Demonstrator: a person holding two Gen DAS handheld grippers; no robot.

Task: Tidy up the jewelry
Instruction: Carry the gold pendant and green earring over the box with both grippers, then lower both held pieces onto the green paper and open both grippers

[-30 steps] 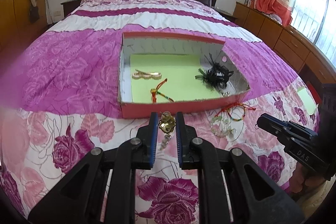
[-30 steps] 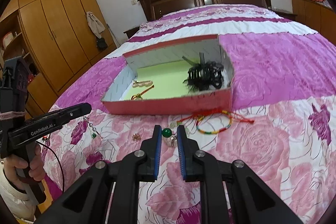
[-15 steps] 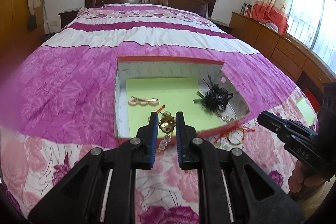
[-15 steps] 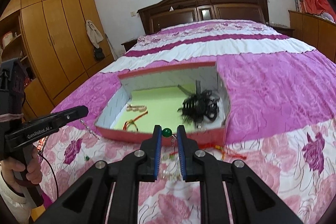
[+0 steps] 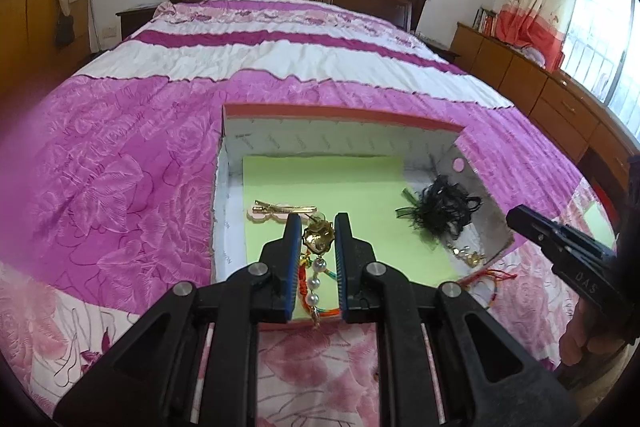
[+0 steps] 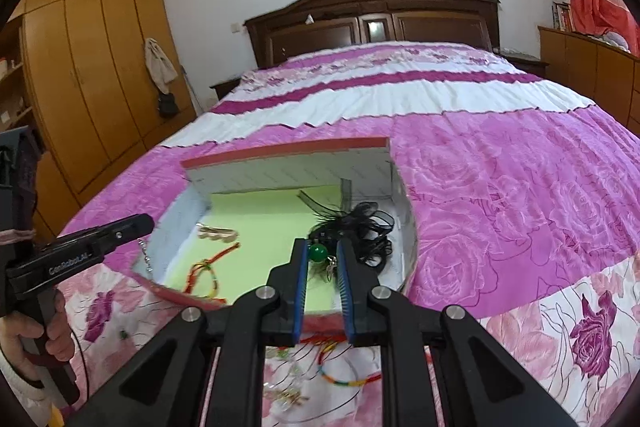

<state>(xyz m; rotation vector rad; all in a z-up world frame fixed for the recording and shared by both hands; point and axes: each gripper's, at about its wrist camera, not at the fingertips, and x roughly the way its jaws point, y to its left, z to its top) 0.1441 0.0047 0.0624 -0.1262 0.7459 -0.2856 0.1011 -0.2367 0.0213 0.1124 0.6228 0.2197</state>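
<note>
Now, both my loads: hang over the open box (image 5: 340, 115), which lies on the bed's pink quilt (image 5: 120, 163).
Left jaws: my left gripper (image 5: 317, 227) is closed on a gold pendant (image 5: 318, 239); its string of pearls (image 5: 314, 285) dangles straight down between the blue pads.
Where that sits: over the near half of the green liner (image 5: 320, 179), just inside the near wall, with the pink hair clip (image 5: 280, 211) lying crosswise just beyond my tips.
Long axis: the pendant piece hangs vertically, so I judge that opening the jaws would drop it close to the red and green cord bracelet (image 6: 202, 273) already in the box.
Right jaws: my right gripper (image 6: 322, 253) is closed on a green bead (image 6: 319, 253); a small metal piece hangs below it.
Where that sits: over the right part of the box, with the black feather hairpiece (image 6: 360, 231) just past and right of my tips.
Nearer side: left owns the box's middle, right owns the feather end; neither crosses the other.
What the move turns on: bare liner lies ahead and left of the bead, tangle-prone feathers ahead and right, so I would release short of the feathers.
Left outside: a multicoloured bracelet (image 6: 348, 379) and other small pieces on the quilt by the near wall.
</note>
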